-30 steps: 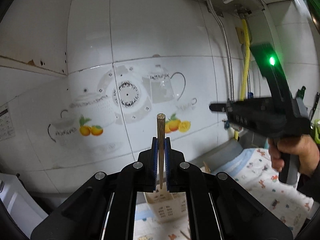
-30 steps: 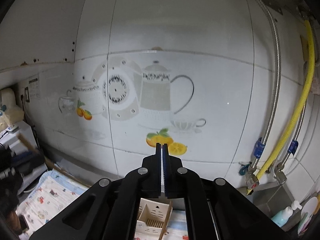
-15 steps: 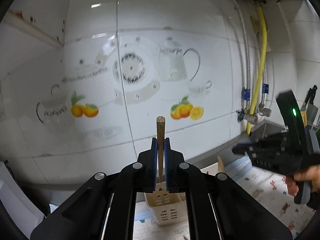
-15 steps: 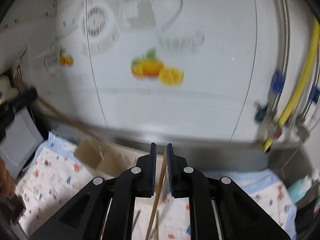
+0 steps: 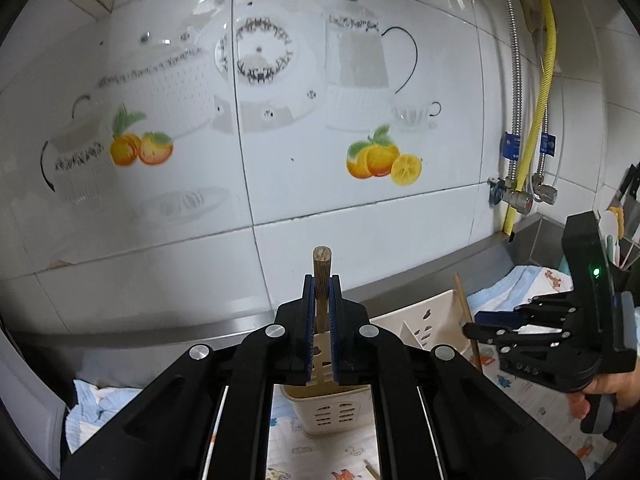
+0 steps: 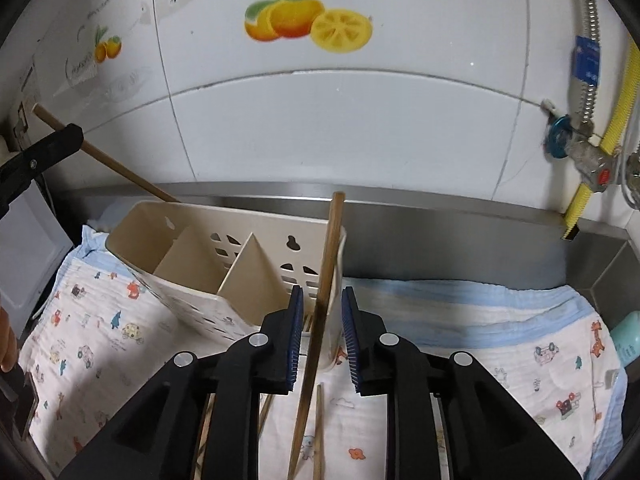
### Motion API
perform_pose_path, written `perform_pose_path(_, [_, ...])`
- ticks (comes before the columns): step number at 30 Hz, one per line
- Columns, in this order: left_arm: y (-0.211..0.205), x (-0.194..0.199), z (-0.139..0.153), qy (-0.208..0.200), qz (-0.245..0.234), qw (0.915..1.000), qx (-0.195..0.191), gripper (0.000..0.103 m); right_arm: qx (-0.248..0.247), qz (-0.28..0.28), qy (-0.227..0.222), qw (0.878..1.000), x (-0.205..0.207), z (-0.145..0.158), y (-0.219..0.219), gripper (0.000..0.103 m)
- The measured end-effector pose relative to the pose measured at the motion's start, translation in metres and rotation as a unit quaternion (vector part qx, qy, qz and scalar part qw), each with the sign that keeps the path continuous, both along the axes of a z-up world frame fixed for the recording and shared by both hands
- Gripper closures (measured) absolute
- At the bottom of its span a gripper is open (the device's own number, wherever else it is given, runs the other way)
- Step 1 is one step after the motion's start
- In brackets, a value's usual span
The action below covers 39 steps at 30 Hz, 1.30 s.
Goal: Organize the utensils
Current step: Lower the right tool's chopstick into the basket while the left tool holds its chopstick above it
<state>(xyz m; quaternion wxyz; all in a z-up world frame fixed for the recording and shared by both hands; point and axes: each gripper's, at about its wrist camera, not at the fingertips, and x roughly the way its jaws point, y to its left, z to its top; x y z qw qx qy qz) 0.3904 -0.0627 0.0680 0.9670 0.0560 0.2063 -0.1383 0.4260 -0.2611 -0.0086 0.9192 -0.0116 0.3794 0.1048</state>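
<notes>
My left gripper (image 5: 321,304) is shut on a wooden chopstick (image 5: 321,280), held upright over the left end of a cream plastic utensil holder (image 5: 332,408). In the right wrist view the same chopstick (image 6: 120,168) slants down into the holder's left compartment (image 6: 168,240), and the left gripper (image 6: 36,156) shows at the left edge. My right gripper (image 6: 320,332) is open. A second chopstick (image 6: 326,280) leans against the holder's right end and passes between the open jaws without touching the pads. Several more chopsticks (image 6: 318,428) lie on the cloth below.
A printed baby cloth (image 6: 500,360) covers the steel counter. A white tiled wall (image 6: 340,128) with fruit decals stands close behind. Gas hoses and valves (image 6: 588,152) hang at the right. A teal bottle (image 6: 630,340) sits at the far right.
Both grippers tilted down from the wall toward the counter. My right gripper opened around the leaning chopstick. My left gripper lowered its chopstick toward the holder.
</notes>
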Motion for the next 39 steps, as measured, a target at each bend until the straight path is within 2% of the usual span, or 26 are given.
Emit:
perform_pose_path(4, [0.001, 0.005, -0.003, 0.009, 0.0, 0.9999, -0.008, 0.097, -0.016, -0.006, 0.007, 1.0, 0.006, -0.007, 0.007, 0.086])
perform_pose_path(5, [0.001, 0.006, -0.003, 0.01, -0.002, 0.9999, -0.009, 0.097, -0.02, -0.007, 0.006, 1.0, 0.007, -0.008, 0.008, 0.091])
perform_pose_path(6, [0.001, 0.007, -0.003, 0.01, -0.004, 0.9999, -0.009, 0.097, -0.02, -0.008, 0.006, 1.0, 0.007, -0.009, 0.009, 0.093])
perform_pose_path(15, [0.004, 0.012, -0.004, 0.019, -0.013, 0.9996, -0.015, 0.097, -0.003, -0.008, -0.003, 1.0, 0.004, 0.002, 0.002, 0.095])
perform_pose_path(20, [0.007, 0.009, 0.004, 0.009, -0.005, 0.9998, -0.015, 0.097, 0.003, -0.006, -0.029, 1.0, -0.004, 0.026, 0.0, 0.096])
perform_pose_path(25, [0.015, -0.008, 0.025, -0.011, 0.006, 0.9998, -0.017, 0.098, 0.016, -0.008, -0.069, 0.997, -0.016, 0.06, -0.005, 0.096])
perform_pose_path(31, [0.021, -0.036, 0.055, -0.044, -0.005, 0.9989, -0.018, 0.097, 0.036, -0.016, -0.141, 0.989, -0.027, 0.118, -0.01, 0.096])
perform_pose_path(36, [0.02, -0.051, 0.07, -0.056, -0.017, 0.9982, -0.013, 0.097, 0.028, -0.019, -0.187, 0.982, -0.026, 0.147, -0.002, 0.096])
perform_pose_path(39, [0.02, -0.059, 0.077, -0.064, -0.02, 0.9977, -0.011, 0.097, 0.027, -0.016, -0.2, 0.979, -0.019, 0.154, 0.006, 0.096])
